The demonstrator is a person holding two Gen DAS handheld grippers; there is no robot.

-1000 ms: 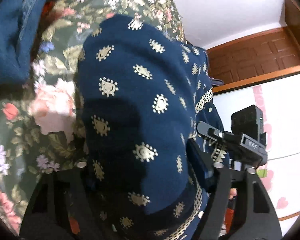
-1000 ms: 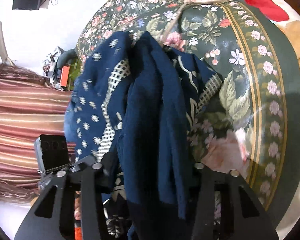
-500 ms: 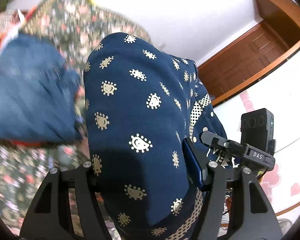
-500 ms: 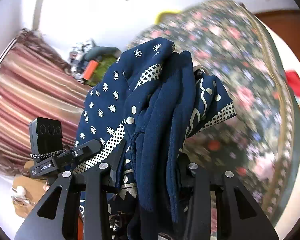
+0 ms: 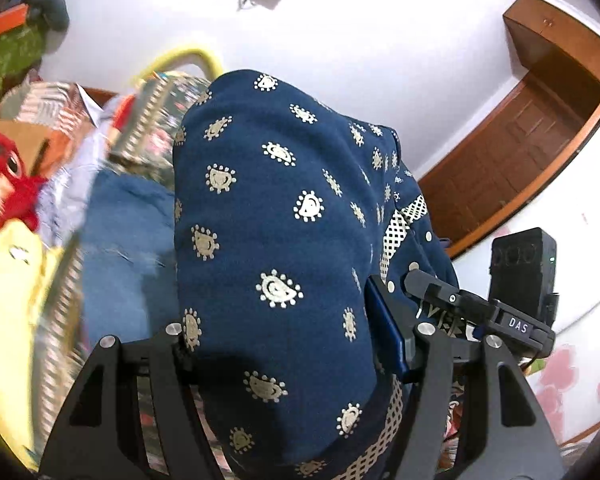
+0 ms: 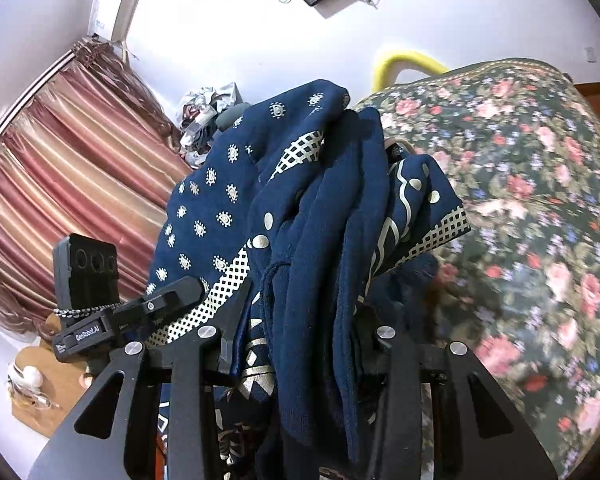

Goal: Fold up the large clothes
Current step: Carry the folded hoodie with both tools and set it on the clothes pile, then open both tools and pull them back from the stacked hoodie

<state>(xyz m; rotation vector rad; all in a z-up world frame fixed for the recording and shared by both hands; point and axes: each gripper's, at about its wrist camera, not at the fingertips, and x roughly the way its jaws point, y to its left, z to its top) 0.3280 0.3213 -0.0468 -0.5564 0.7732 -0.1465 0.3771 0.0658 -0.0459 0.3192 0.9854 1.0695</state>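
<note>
Both grippers pinch one navy printed garment (image 5: 284,240): the left gripper (image 5: 296,344) has its jaws clamped on a broad fold of it, the right gripper (image 6: 300,336) on a thicker bunch of folds (image 6: 320,260); the right jaws have just been closing, with cloth between them. Garment hangs lifted above the floral bedspread (image 6: 540,200), seemingly clear of it, though blur hides the lower edge. Blue cloth (image 5: 128,240) lies on the bed at left.
</note>
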